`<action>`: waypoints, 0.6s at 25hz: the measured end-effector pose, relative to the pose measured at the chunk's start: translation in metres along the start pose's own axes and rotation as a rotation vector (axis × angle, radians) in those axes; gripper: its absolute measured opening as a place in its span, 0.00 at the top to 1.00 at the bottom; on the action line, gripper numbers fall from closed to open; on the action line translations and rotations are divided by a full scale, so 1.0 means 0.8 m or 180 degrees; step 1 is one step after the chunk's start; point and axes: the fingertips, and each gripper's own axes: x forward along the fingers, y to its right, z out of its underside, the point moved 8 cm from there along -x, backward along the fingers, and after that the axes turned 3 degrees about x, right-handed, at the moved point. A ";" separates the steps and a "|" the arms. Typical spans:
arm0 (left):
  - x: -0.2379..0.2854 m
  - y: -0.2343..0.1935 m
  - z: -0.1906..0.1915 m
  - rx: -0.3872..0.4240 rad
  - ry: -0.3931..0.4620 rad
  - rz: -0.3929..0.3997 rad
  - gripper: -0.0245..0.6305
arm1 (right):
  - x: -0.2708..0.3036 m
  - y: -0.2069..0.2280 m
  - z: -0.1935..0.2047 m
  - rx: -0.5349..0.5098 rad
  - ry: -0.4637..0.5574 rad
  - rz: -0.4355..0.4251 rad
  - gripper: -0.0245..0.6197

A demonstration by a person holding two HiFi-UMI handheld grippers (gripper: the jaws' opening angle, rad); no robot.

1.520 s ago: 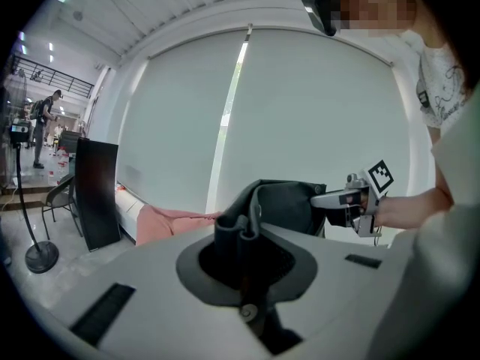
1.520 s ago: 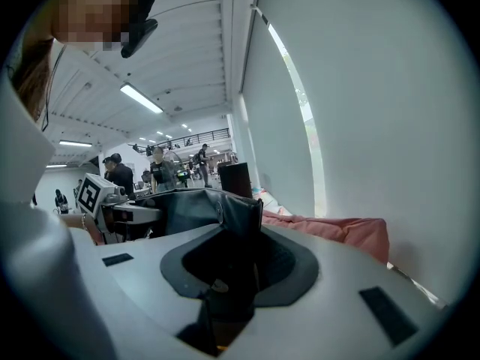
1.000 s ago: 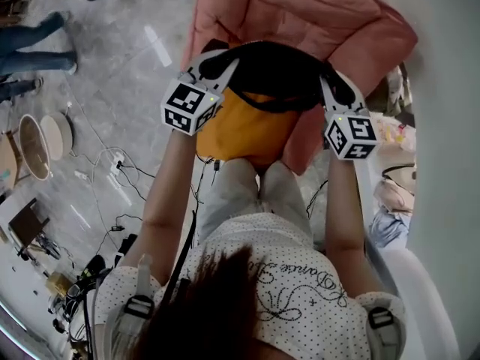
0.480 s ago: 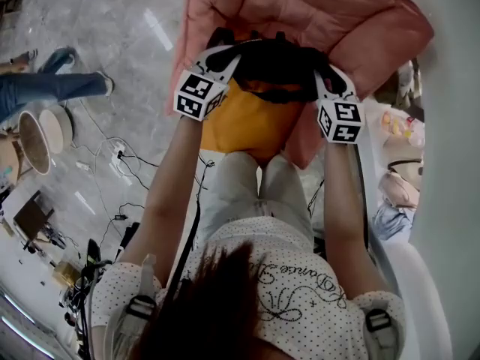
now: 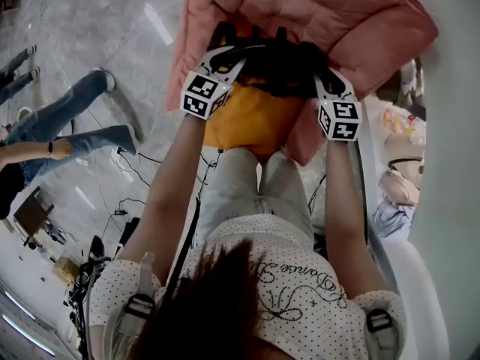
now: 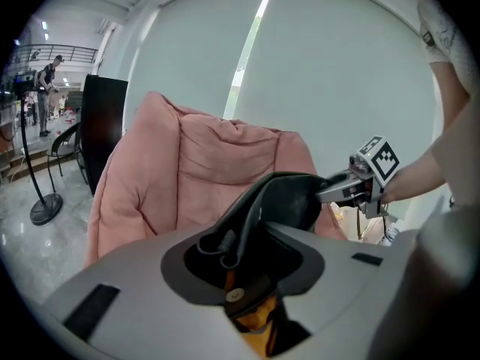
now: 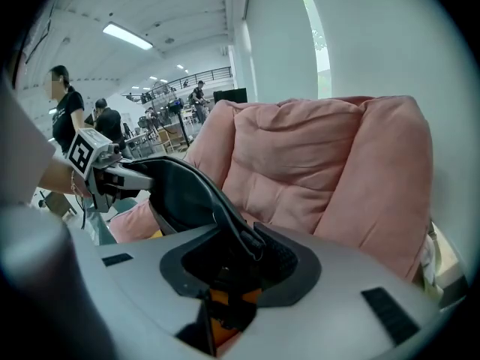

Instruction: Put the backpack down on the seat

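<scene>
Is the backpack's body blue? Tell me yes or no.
No, in the head view the backpack has an orange body under a black top.

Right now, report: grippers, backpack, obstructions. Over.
Left gripper jaws just opening, backpack strap between them. Right gripper shut on strap. Backpack low at pink seat, contact unclear. No obstruction.

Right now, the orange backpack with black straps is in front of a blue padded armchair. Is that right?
Not quite. The padded armchair is pink, not blue, as the head view shows. The rest stands: the orange backpack with black straps is in front of it.
</scene>
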 end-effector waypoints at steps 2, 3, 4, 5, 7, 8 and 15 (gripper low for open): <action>0.001 0.000 -0.003 0.0001 -0.0011 -0.0003 0.77 | 0.003 0.001 -0.003 -0.0023 -0.0029 -0.0019 0.78; 0.002 0.000 -0.003 0.0004 -0.0018 -0.0010 0.75 | 0.005 0.002 -0.004 -0.0020 -0.0046 -0.0041 0.77; 0.004 0.001 -0.004 0.0006 -0.0023 -0.0018 0.74 | 0.007 0.004 -0.004 -0.0010 -0.0065 -0.0072 0.74; 0.005 0.001 -0.005 0.0007 -0.0025 -0.0027 0.72 | 0.008 0.004 -0.004 -0.0005 -0.0083 -0.0105 0.70; 0.005 0.001 -0.007 0.0011 -0.0014 -0.0053 0.70 | 0.010 0.004 -0.004 -0.0027 -0.0116 -0.0157 0.65; 0.005 0.001 -0.008 0.0017 -0.0008 -0.0066 0.70 | 0.011 0.004 -0.003 -0.0046 -0.0128 -0.0175 0.62; -0.006 0.000 -0.014 0.0065 0.0044 -0.0106 0.67 | 0.012 -0.001 -0.006 -0.0035 -0.0141 -0.0230 0.51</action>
